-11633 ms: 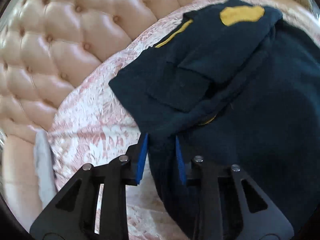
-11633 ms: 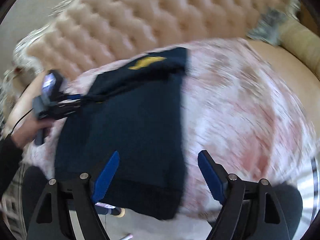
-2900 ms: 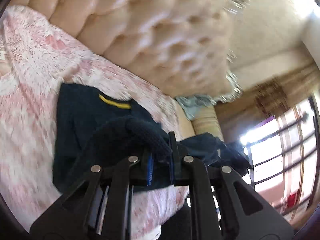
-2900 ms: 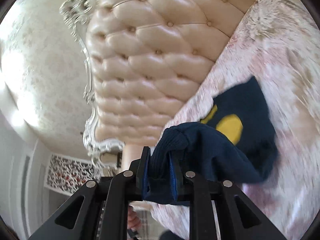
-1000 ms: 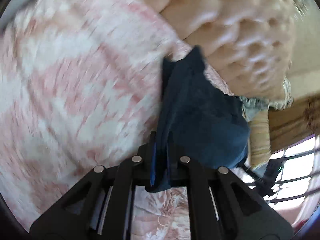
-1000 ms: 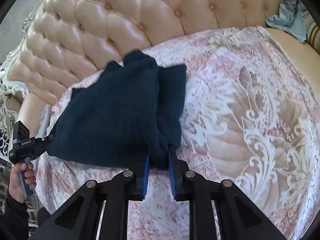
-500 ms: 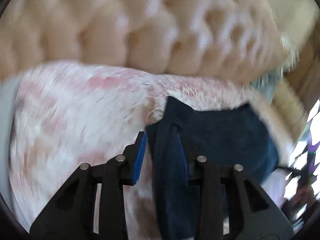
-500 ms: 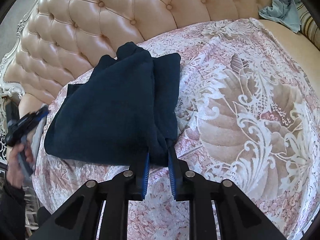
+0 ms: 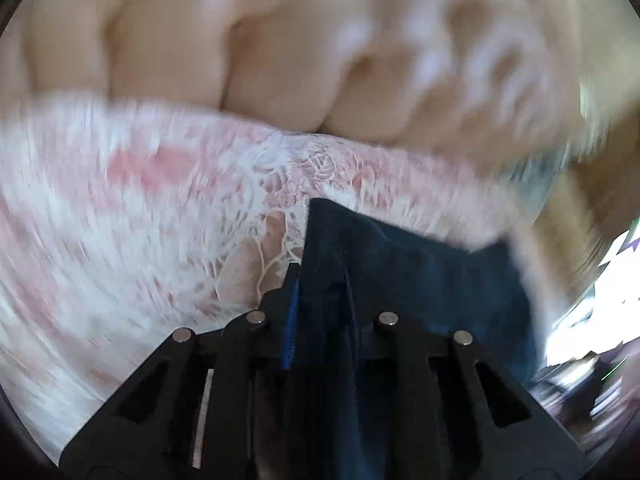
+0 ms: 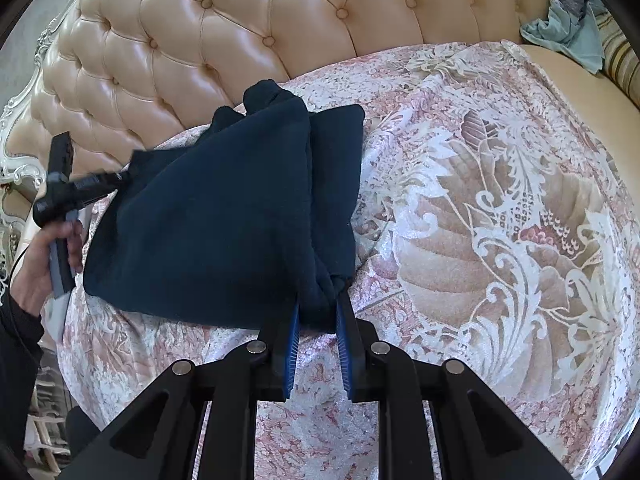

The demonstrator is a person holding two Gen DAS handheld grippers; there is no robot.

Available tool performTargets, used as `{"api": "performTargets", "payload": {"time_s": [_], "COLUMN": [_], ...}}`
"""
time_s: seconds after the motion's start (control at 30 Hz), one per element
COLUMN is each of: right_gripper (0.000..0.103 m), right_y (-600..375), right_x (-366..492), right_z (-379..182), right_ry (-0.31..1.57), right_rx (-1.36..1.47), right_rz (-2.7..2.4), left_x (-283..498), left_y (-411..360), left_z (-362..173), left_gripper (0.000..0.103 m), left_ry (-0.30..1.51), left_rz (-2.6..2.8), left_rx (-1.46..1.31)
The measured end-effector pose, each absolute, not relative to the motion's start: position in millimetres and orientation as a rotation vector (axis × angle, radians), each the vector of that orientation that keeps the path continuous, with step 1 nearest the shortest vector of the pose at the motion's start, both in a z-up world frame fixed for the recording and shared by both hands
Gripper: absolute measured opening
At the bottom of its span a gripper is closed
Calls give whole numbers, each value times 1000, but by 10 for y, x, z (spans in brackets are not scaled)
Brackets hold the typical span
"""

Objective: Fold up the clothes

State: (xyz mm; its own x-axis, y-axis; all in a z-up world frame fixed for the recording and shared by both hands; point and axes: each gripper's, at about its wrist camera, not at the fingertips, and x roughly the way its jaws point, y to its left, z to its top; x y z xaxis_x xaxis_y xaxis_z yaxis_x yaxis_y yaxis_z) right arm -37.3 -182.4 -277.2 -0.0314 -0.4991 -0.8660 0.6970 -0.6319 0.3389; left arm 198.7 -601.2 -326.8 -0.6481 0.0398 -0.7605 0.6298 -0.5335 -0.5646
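A navy sweater (image 10: 224, 208) lies folded on the pink lace bedspread (image 10: 500, 200), close to the headboard. My right gripper (image 10: 318, 320) is shut on its near corner, which bunches between the blue pads. In the right wrist view, my left gripper (image 10: 116, 178) is held by a hand (image 10: 44, 264) at the sweater's far left corner. In the blurred left wrist view, the sweater (image 9: 400, 280) fills the gap of the left gripper (image 9: 322, 276) and drapes over its right finger. The left jaws are closing on that cloth.
The tufted beige headboard (image 10: 200, 40) runs along the far side of the bed. A light blue cloth (image 10: 568, 32) lies at the far right by a striped cushion. The bedspread stretches bare to the right of the sweater. A dark sleeve (image 10: 16, 360) is at the left edge.
The left gripper let go of the sweater's edge, swung toward the headboard and narrowed on the cloth again at the far left corner. The right gripper kept still with its corner held.
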Motion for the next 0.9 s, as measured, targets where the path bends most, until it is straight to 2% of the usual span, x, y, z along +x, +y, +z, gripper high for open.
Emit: {"api": "performTargets", "payload": {"time_s": [0.07, 0.1, 0.13, 0.2, 0.4, 0.47, 0.5, 0.57, 0.6, 0.63, 0.73, 0.9], "right_gripper": [18, 18, 18, 19, 25, 27, 32, 51, 63, 69, 72, 72], "right_y": [-1828, -1827, -1825, -1820, -1741, -1704, -1727, -1875, -1949, -2058, -2587, -3444], "right_x": [-371, -374, -378, -390, -431, -471, -525, -656, -721, -785, -945, -1260], "right_z": [-2785, -2789, -2792, -2788, -2712, -2598, -2513, -2355, -2276, -2206, -2129, -2389], "right_ry": [224, 220, 216, 206, 176, 168, 174, 211, 229, 252, 324, 421], "right_rx": [1393, 1395, 1397, 1396, 1397, 1373, 1343, 1266, 1227, 1189, 1136, 1226], "right_rz": [-1787, -1785, -1783, -1779, -1766, -1787, -1811, -1850, -1869, -1882, -1833, -1698], "left_x": [1962, 1940, 1944, 2004, 2224, 2166, 2102, 1974, 1916, 1876, 1878, 1911], "left_y": [-6042, -6020, -6024, -6063, -6148, -6106, -6045, -5922, -5847, -5810, -5719, -5680], "left_z": [-3393, -3421, -3444, -3427, -3079, -2996, -2995, -2993, -3025, -3061, -3126, -3218], "left_gripper": [25, 30, 41, 51, 52, 52, 52, 54, 54, 54, 54, 54], "left_ry": [1258, 1222, 1218, 1253, 1203, 1162, 1102, 980, 919, 897, 893, 875], "left_rz": [-2173, -2165, -2147, -2117, -2201, -2243, -2253, -2269, -2258, -2247, -2239, -2208], "left_rx": [1124, 1150, 1148, 1099, 910, 933, 972, 1047, 1091, 1111, 1128, 1178]}}
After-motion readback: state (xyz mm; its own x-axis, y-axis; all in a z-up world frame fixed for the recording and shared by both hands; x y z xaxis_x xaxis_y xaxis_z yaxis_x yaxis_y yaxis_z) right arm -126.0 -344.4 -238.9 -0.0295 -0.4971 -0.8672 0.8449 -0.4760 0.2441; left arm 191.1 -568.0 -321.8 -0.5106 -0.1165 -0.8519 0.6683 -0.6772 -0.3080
